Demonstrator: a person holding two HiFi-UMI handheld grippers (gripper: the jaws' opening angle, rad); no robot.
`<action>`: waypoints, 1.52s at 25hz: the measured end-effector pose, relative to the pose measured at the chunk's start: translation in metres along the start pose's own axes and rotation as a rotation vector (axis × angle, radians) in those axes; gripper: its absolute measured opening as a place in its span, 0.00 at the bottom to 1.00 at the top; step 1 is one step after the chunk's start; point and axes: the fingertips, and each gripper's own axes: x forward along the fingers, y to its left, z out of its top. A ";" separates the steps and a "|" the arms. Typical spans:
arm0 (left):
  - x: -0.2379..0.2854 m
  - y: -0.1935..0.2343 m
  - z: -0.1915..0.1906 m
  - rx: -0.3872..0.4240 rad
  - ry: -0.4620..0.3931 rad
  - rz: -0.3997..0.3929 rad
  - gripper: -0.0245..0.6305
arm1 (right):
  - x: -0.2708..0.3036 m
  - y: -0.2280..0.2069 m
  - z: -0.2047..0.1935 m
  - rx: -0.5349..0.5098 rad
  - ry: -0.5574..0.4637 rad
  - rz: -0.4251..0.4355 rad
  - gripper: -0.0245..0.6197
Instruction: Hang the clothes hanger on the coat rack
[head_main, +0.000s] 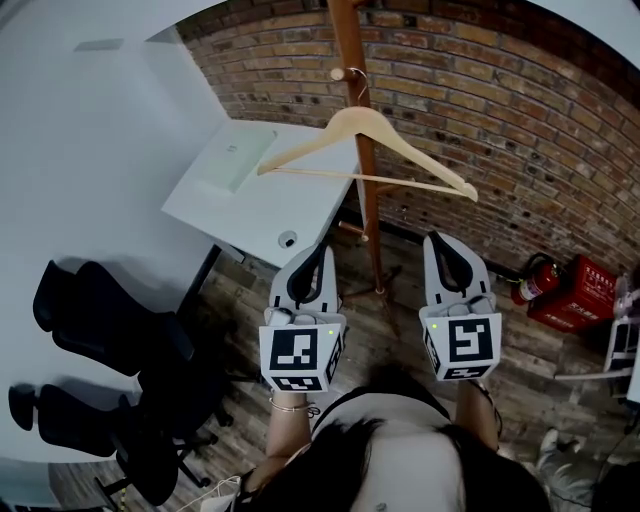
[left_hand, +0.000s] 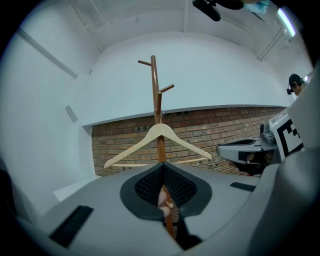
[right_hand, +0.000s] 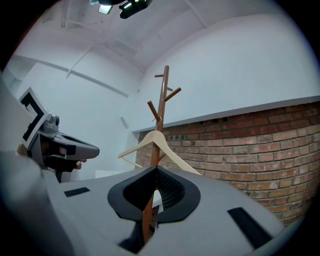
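A pale wooden clothes hanger (head_main: 365, 125) hangs by its metal hook from a peg of the brown wooden coat rack (head_main: 352, 50), in front of the brick wall. Neither gripper touches it. My left gripper (head_main: 318, 250) is below it and to the left, shut and empty. My right gripper (head_main: 437, 240) is level with it on the right, also shut and empty. In the left gripper view the hanger (left_hand: 160, 132) and rack (left_hand: 154, 85) stand straight ahead beyond the closed left gripper (left_hand: 162, 167). The right gripper view shows the hanger (right_hand: 155, 137) on the rack (right_hand: 164, 95) past the closed right gripper (right_hand: 156, 170).
A white table (head_main: 260, 215) with a pale flat book (head_main: 235, 160) stands left of the rack. Black office chairs (head_main: 110, 340) are at lower left. A fire extinguisher (head_main: 535, 280) and a red box (head_main: 580, 295) sit by the brick wall (head_main: 500, 120) at right.
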 end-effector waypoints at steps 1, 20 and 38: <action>-0.003 0.002 0.000 -0.013 -0.004 -0.001 0.05 | -0.002 0.003 0.000 0.003 0.001 -0.006 0.10; -0.081 0.015 -0.016 -0.080 0.009 -0.046 0.05 | -0.063 0.068 -0.006 0.045 0.056 -0.074 0.10; -0.100 0.011 -0.010 -0.076 -0.018 -0.094 0.05 | -0.083 0.083 0.002 0.037 0.052 -0.094 0.10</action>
